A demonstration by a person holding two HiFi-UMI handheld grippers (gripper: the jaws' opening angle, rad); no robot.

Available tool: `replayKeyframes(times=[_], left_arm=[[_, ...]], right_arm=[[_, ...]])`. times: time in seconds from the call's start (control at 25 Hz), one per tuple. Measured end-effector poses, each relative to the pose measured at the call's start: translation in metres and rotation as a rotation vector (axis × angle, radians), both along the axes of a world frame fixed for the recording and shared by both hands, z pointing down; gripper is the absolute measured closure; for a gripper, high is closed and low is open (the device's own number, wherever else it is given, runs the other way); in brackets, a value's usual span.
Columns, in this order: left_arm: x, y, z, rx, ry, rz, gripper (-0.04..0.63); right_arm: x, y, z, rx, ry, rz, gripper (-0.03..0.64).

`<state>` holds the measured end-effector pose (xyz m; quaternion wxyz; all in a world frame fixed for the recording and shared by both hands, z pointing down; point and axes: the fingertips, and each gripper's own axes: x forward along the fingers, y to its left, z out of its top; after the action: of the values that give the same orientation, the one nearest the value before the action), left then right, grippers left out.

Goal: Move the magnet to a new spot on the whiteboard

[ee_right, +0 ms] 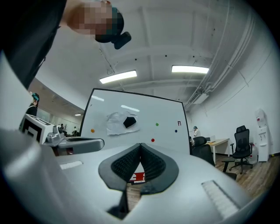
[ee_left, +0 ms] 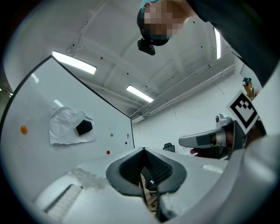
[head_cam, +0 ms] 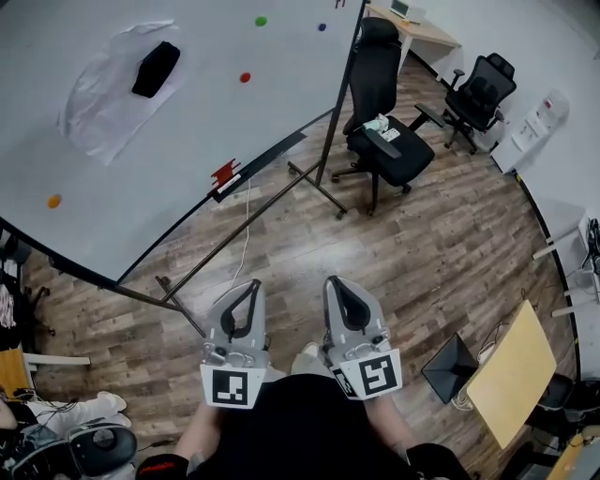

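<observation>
Left hand-held gripper [head_cam: 249,284] [ee_left: 144,151] and right hand-held gripper [head_cam: 336,281] [ee_right: 140,145] are both pressed together and empty, side by side, well apart from the whiteboard [head_cam: 141,169] at their 11 o'clock. Red magnet [head_cam: 245,78] sits mid-board. Green magnet [head_cam: 261,21] at its 12, blue magnet [head_cam: 322,27] at 2, orange magnet [head_cam: 54,201] at 8. Black eraser [head_cam: 156,68] on paper [head_cam: 98,108] at 9.

Whiteboard [head_cam: 141,141] on a stand, wood floor [head_cam: 422,253]. On the board: crumpled sheet [head_cam: 98,108] upper left, black block [head_cam: 156,68] on it; red magnet [head_cam: 246,78] mid-right; green magnet [head_cam: 261,21] and blue magnet [head_cam: 322,27] above it; orange magnet [head_cam: 54,201] lower left.
</observation>
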<state>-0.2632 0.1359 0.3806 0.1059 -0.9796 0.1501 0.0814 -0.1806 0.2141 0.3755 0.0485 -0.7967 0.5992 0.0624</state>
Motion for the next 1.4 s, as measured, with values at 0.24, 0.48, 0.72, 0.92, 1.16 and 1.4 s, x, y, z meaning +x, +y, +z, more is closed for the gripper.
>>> replayKeyframes(times=[0.24, 0.48, 0.72, 0.92, 1.16, 1.4], left_arm=[[0.025, 0.013, -0.001, -0.001, -0.010, -0.040, 0.594], [0.051, 0.037, 0.004, -0.024, -0.001, -0.043, 0.594], [0.063, 0.043, 0.011, -0.040, -0.017, -0.071, 0.594], [0.074, 0.043, 0.006, -0.013, -0.014, -0.076, 0.594], [0.082, 0.027, 0.015, -0.010, -0.021, -0.095, 0.594], [0.107, 0.003, 0.019, -0.005, -0.026, -0.075, 0.594]], right_arm=[[0.028, 0.014, -0.003, 0.020, 0.006, -0.028, 0.615], [0.058, 0.042, 0.003, 0.033, 0.005, -0.020, 0.615], [0.070, 0.057, 0.007, 0.032, 0.007, -0.025, 0.615], [0.088, 0.054, 0.008, 0.023, -0.003, -0.018, 0.615], [0.091, 0.035, 0.013, 0.004, 0.006, -0.047, 0.615], [0.113, 0.013, 0.018, -0.011, 0.010, -0.029, 0.615]])
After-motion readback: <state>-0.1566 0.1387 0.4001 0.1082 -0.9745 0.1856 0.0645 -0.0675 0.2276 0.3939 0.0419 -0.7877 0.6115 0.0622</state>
